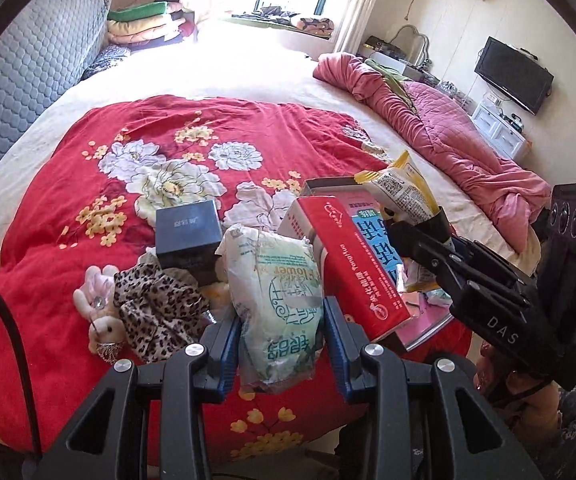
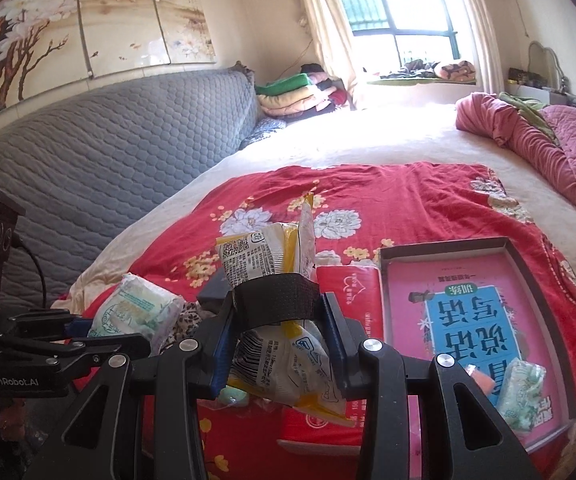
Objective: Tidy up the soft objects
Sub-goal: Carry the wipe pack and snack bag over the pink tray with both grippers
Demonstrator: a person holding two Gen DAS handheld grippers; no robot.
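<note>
My left gripper [image 1: 282, 322] is shut on a white and green tissue pack [image 1: 276, 292], held above the red floral blanket [image 1: 148, 128]. It also shows at the left of the right wrist view [image 2: 136, 312]. My right gripper [image 2: 278, 320] is shut on a yellow and white snack packet [image 2: 276, 264], held over a red tissue box [image 2: 340, 292]. An open box lid [image 2: 524, 264] with a pink and blue printed face lies right of it and holds a small tissue pack [image 2: 522, 392]. A leopard-print cloth [image 1: 156, 308] and a pink plush toy [image 1: 96, 304] lie left of my left gripper.
A dark square box [image 1: 188, 232] sits on the blanket behind the leopard cloth. A grey quilted headboard [image 2: 108, 152] runs along the left. A pink quilt [image 1: 448, 140] is bunched at the bed's right side. Folded bedding [image 2: 296, 96] is stacked by the window.
</note>
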